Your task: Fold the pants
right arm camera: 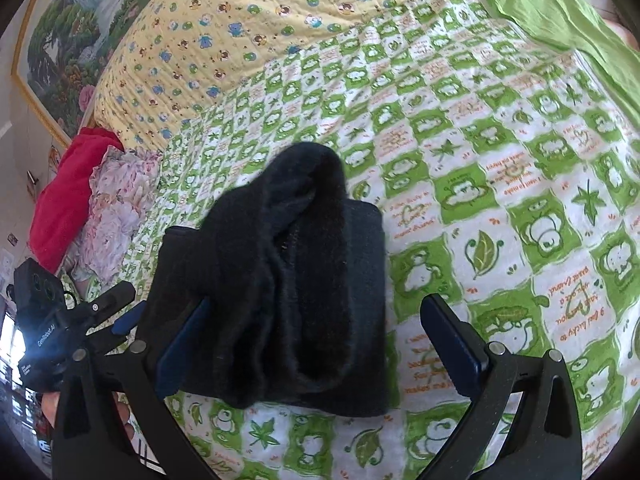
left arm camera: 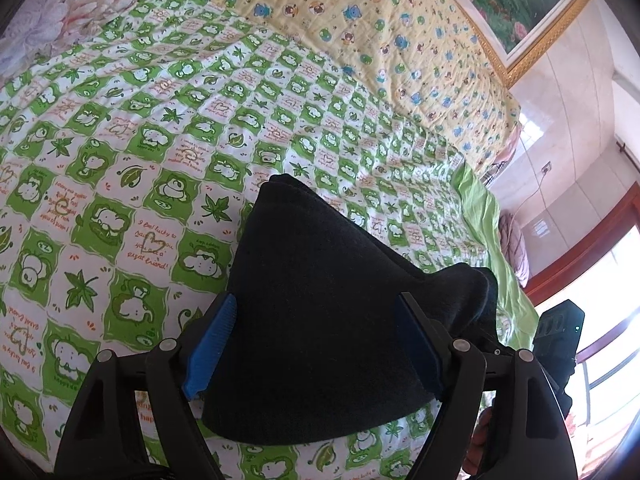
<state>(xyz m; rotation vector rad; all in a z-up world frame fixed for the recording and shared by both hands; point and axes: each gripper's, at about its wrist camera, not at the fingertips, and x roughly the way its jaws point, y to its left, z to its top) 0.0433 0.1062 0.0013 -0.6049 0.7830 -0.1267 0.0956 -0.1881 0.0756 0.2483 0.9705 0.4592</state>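
On the bed [left arm camera: 120, 128], over its green and white checked quilt [right arm camera: 500, 160], the black pants [right arm camera: 288, 288] lie folded in a thick bundle near both tongs. Left tongs [left arm camera: 316, 344] and right tongs [right arm camera: 316, 352] stand apart around it.

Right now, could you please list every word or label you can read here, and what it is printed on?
"GenRobot.AI": side of the left gripper, seen from the right wrist.
"I feel lucky to have you as a great friend!": green checked quilt, partly legible.
Other orange quilt lines: too blurred.
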